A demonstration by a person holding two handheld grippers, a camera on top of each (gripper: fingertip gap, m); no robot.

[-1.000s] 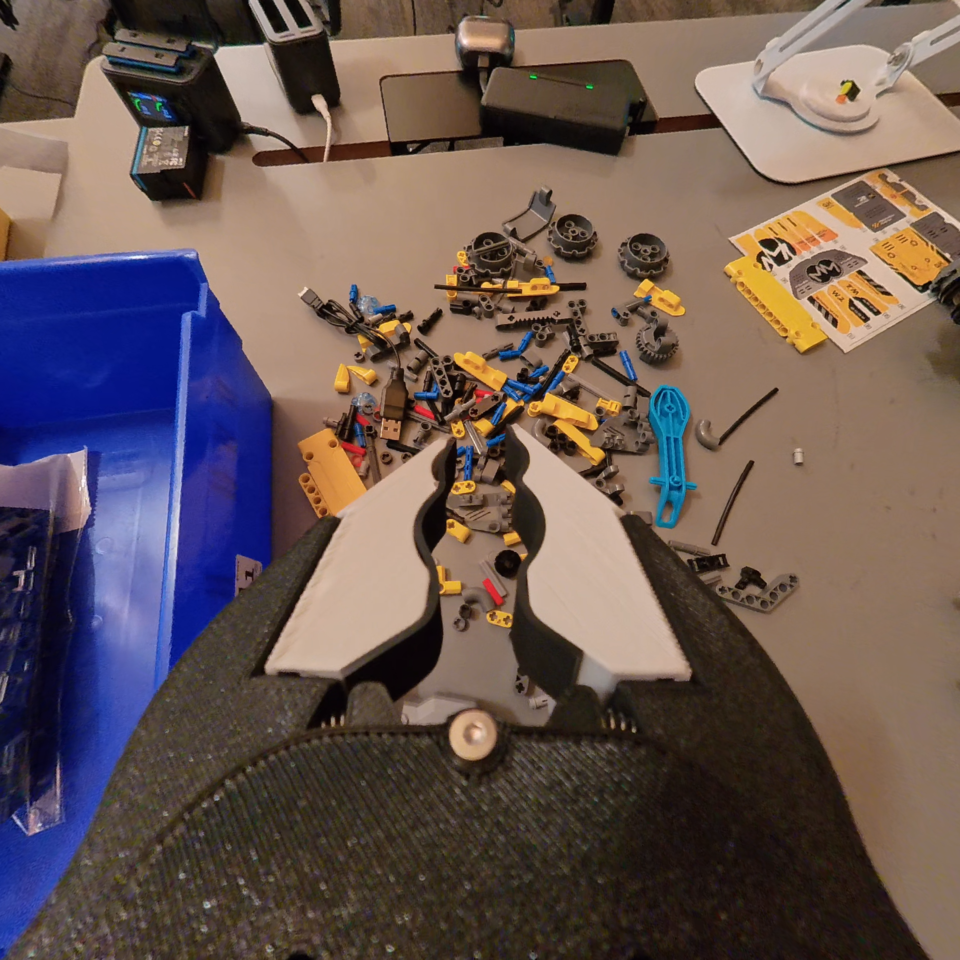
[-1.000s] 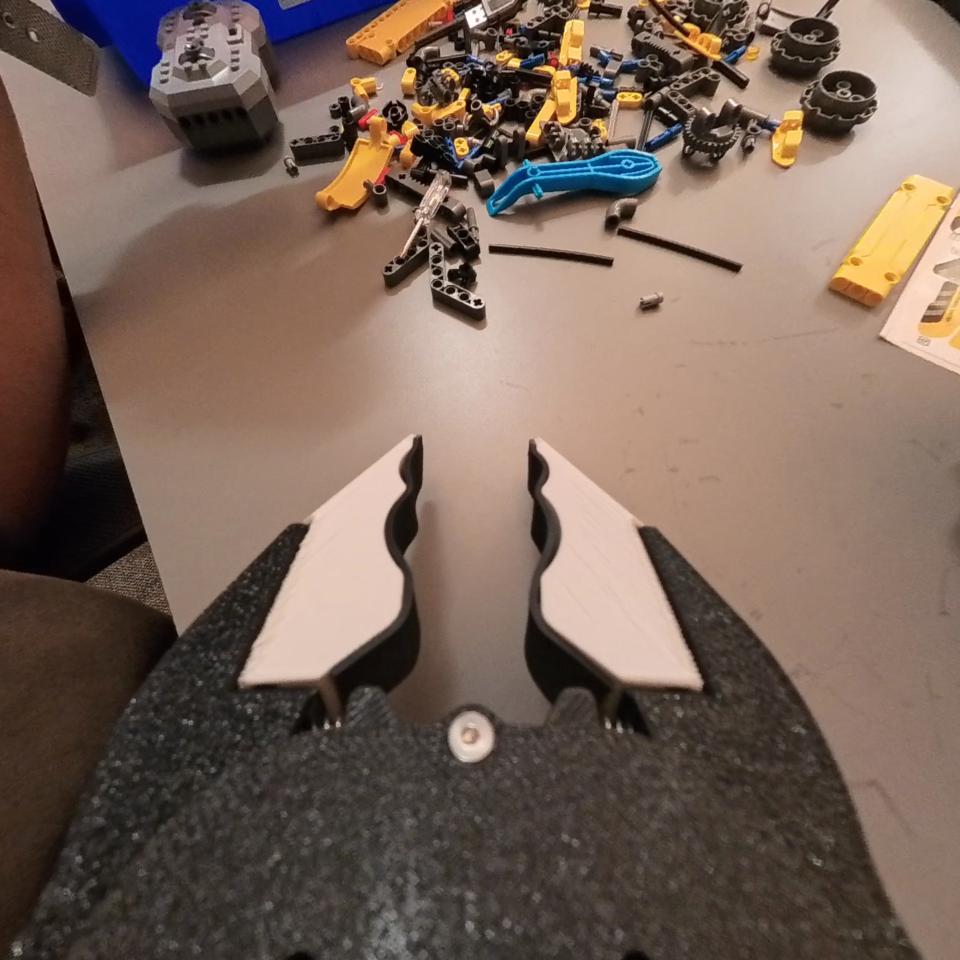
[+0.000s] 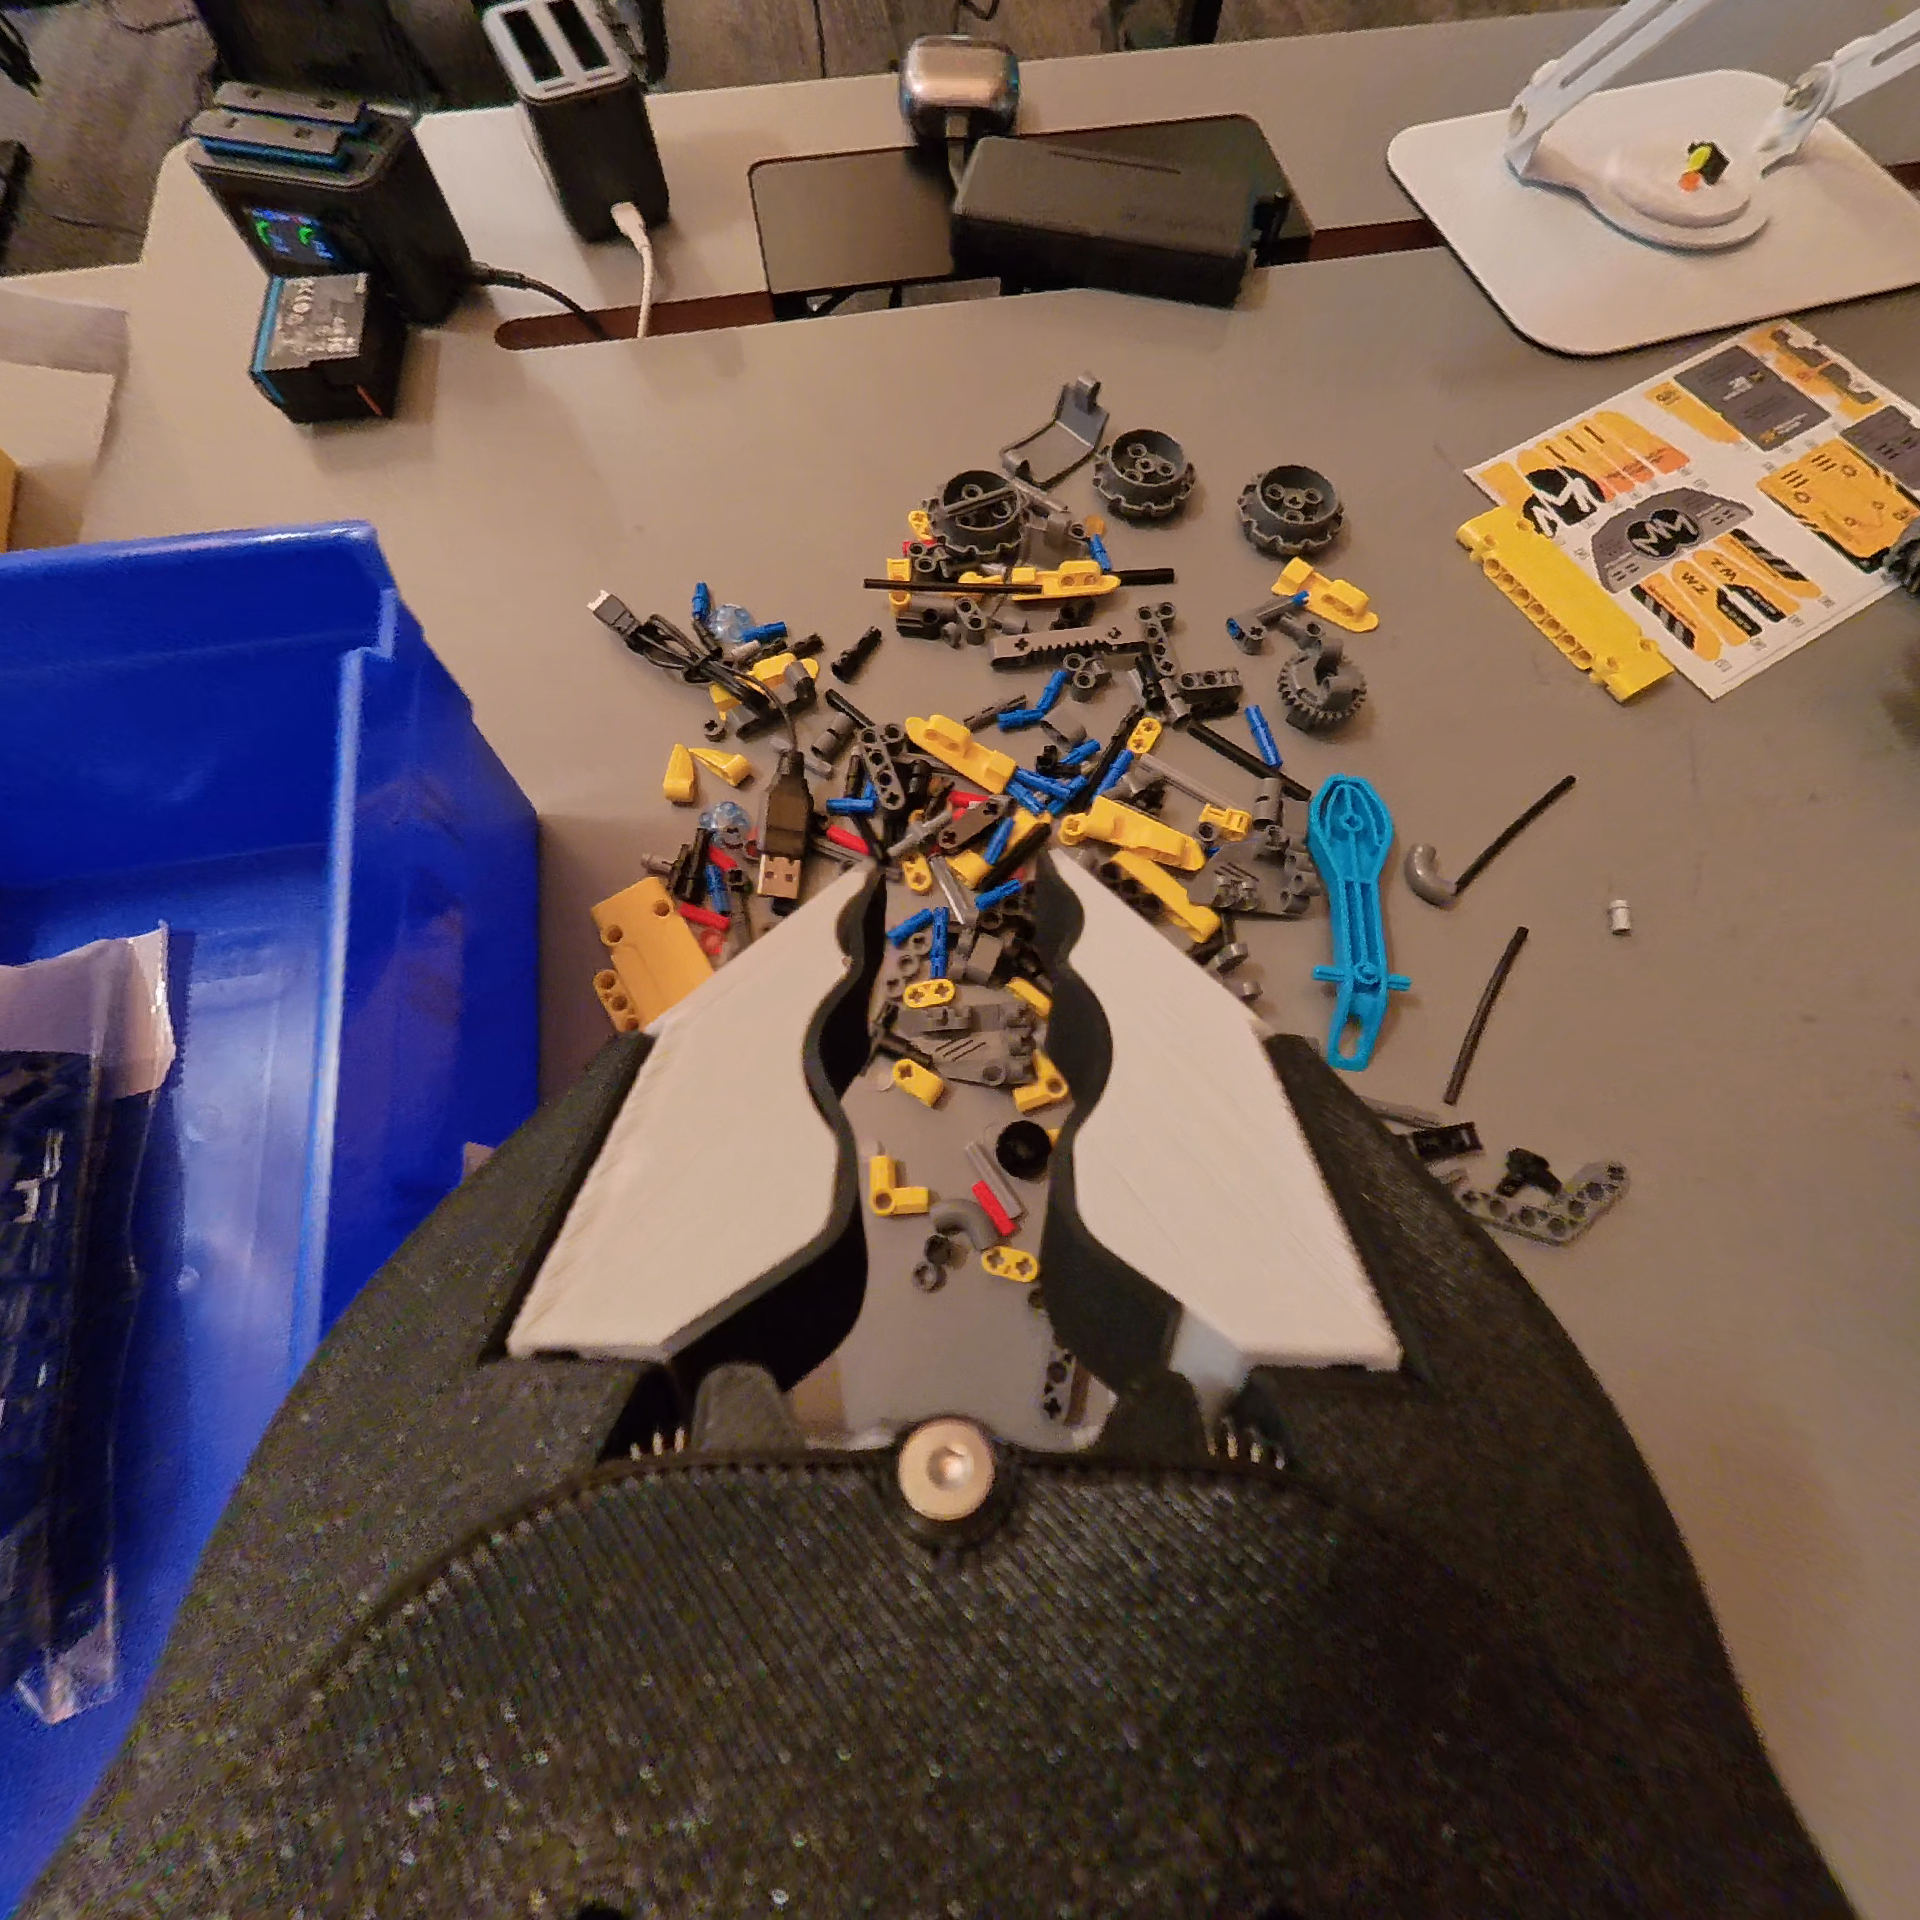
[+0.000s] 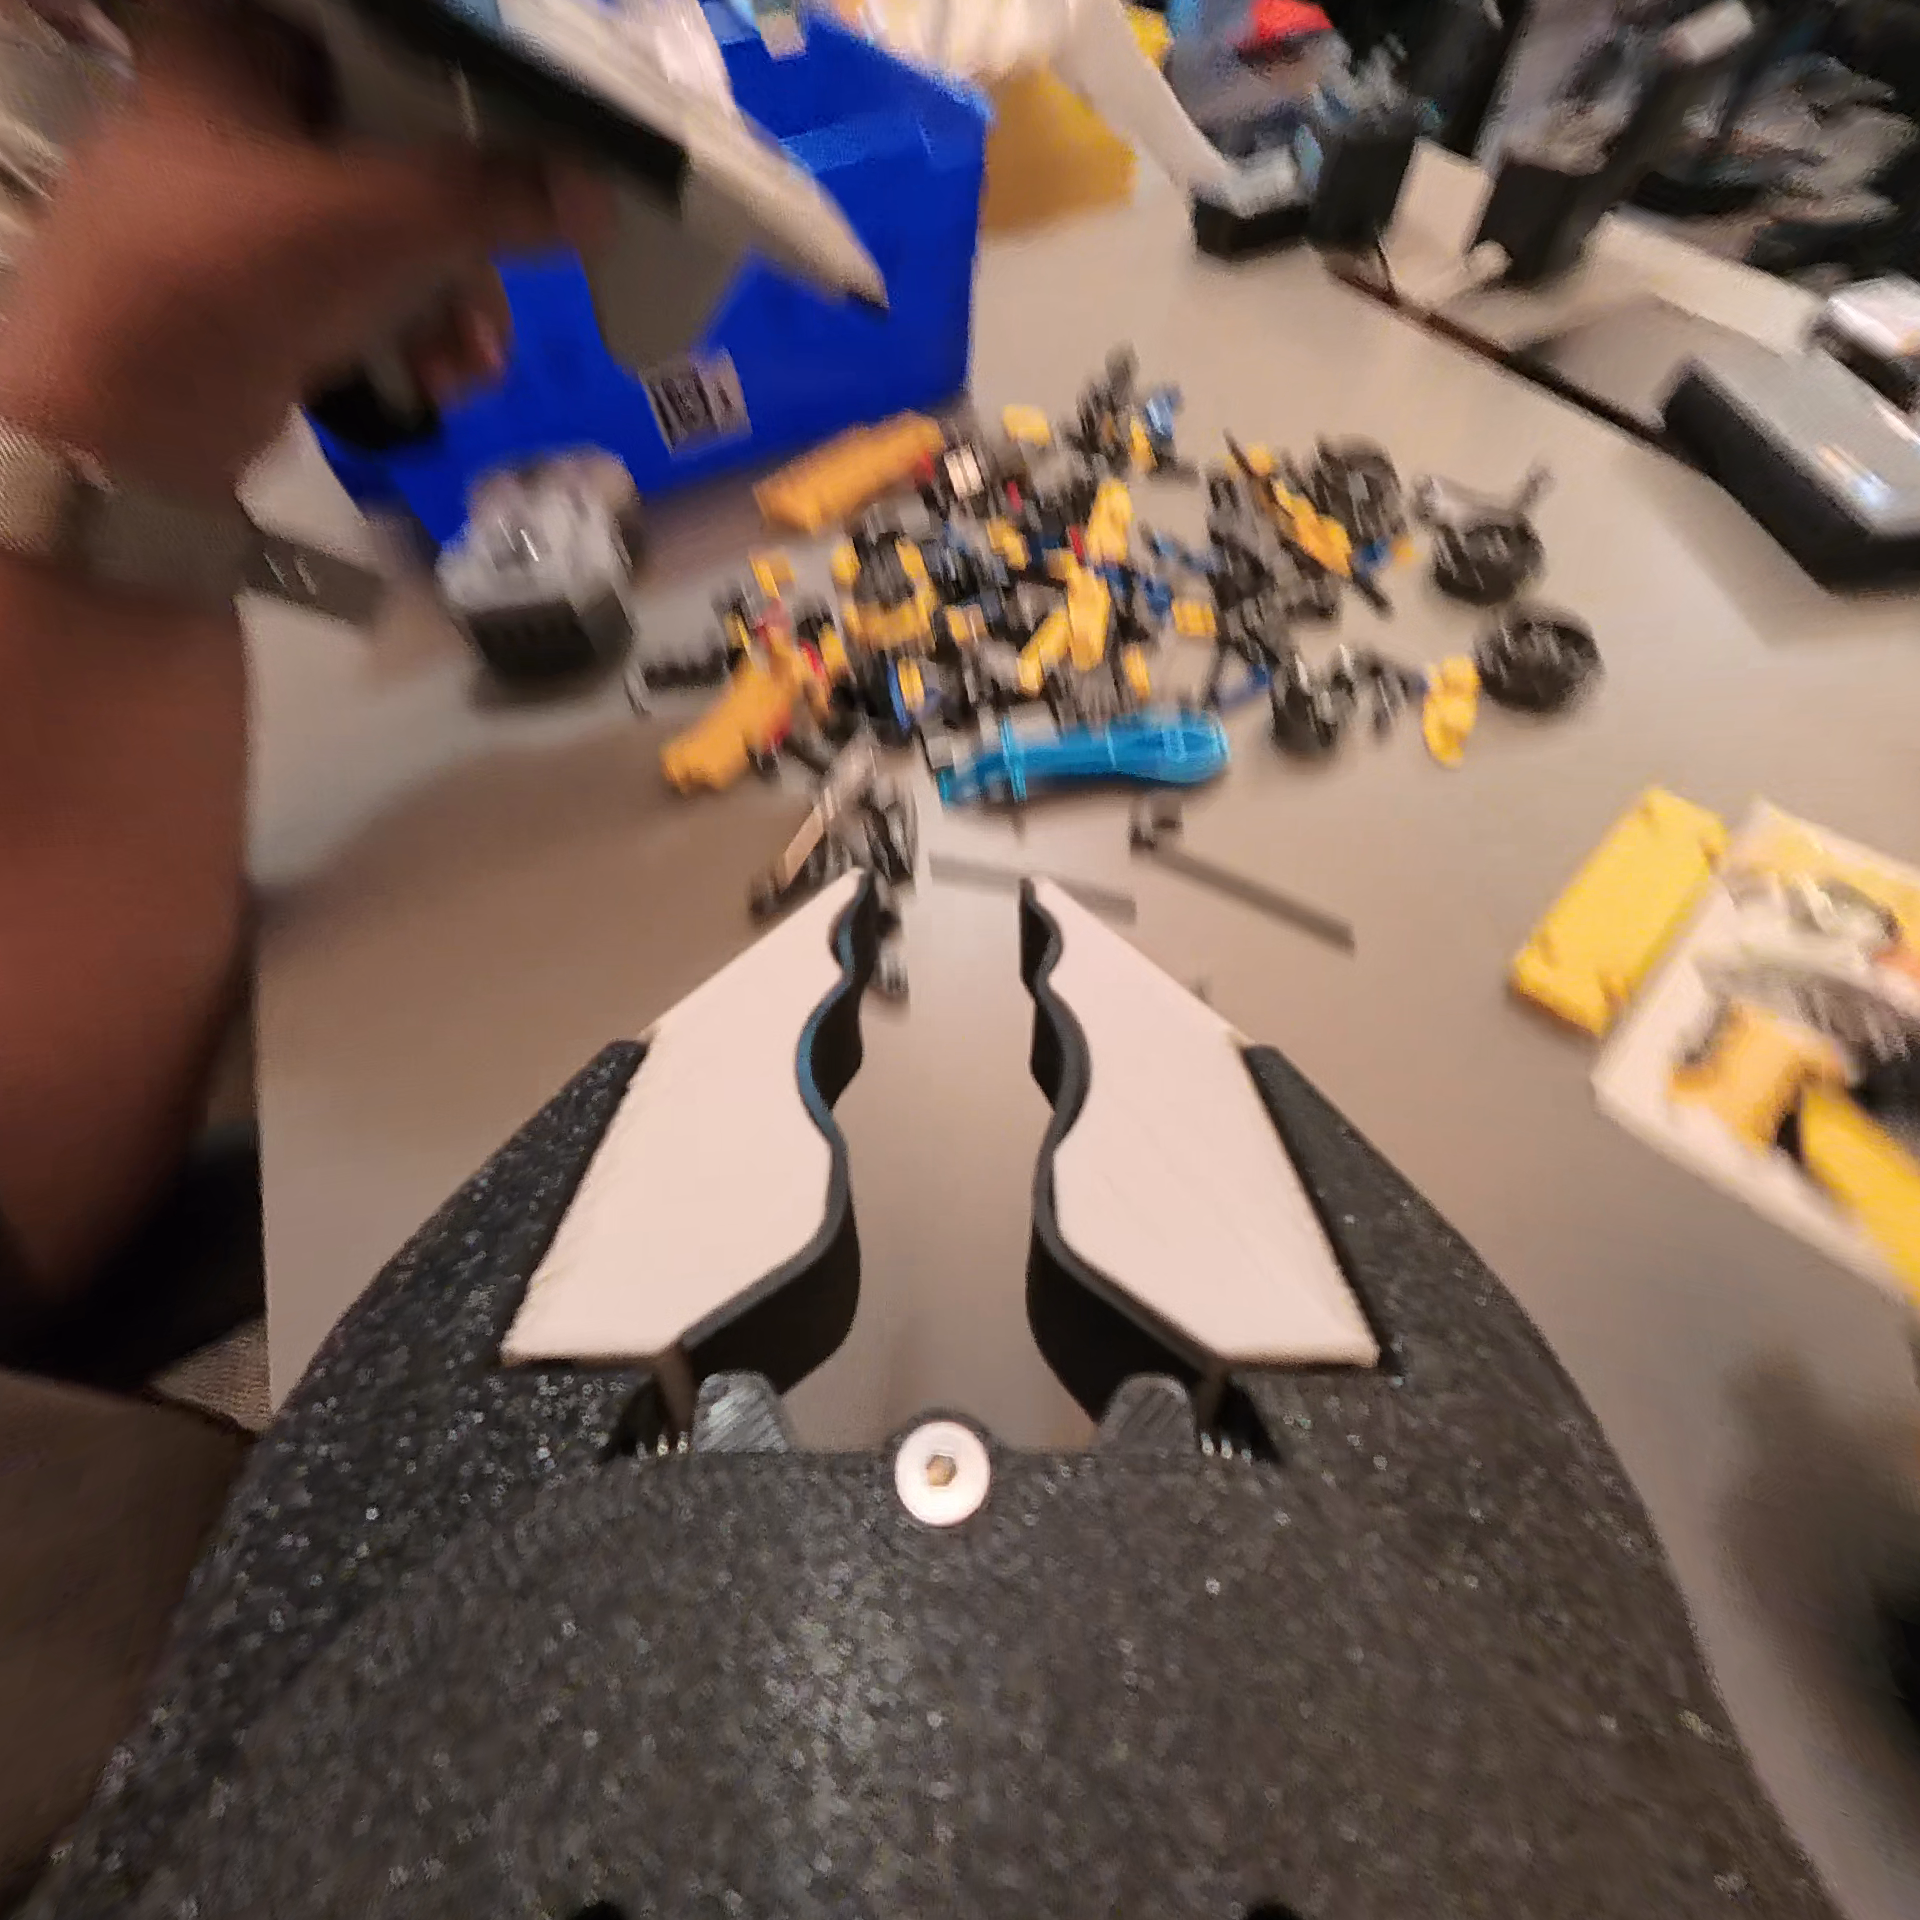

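A pile of small yellow, blue, black and grey building pieces (image 3: 1039,758) lies on the grey table (image 3: 727,457). My left gripper (image 3: 961,878) is open and empty, hovering over the near edge of the pile, with small pieces showing between its jaws. My right gripper (image 4: 940,883) is open and empty above bare table, just short of the pile (image 4: 1091,613); this view is blurred by motion. A light blue flat tool (image 3: 1351,914) lies at the pile's right edge and shows in the right wrist view (image 4: 1091,753). The left gripper's fingers (image 4: 748,166) show at upper left there.
A blue bin (image 3: 208,831) with a clear bag stands at the left. A yellow beam (image 3: 1558,603) and a sticker sheet (image 3: 1745,488) lie at the right. Chargers (image 3: 322,208), a black box (image 3: 1112,208) and a white lamp base (image 3: 1662,208) line the far edge. A grey block (image 4: 540,582) sits by the bin.
My right gripper has swung up and forward toward the pile, so the bin and far table now show and the view is blurred. My left gripper has barely moved.
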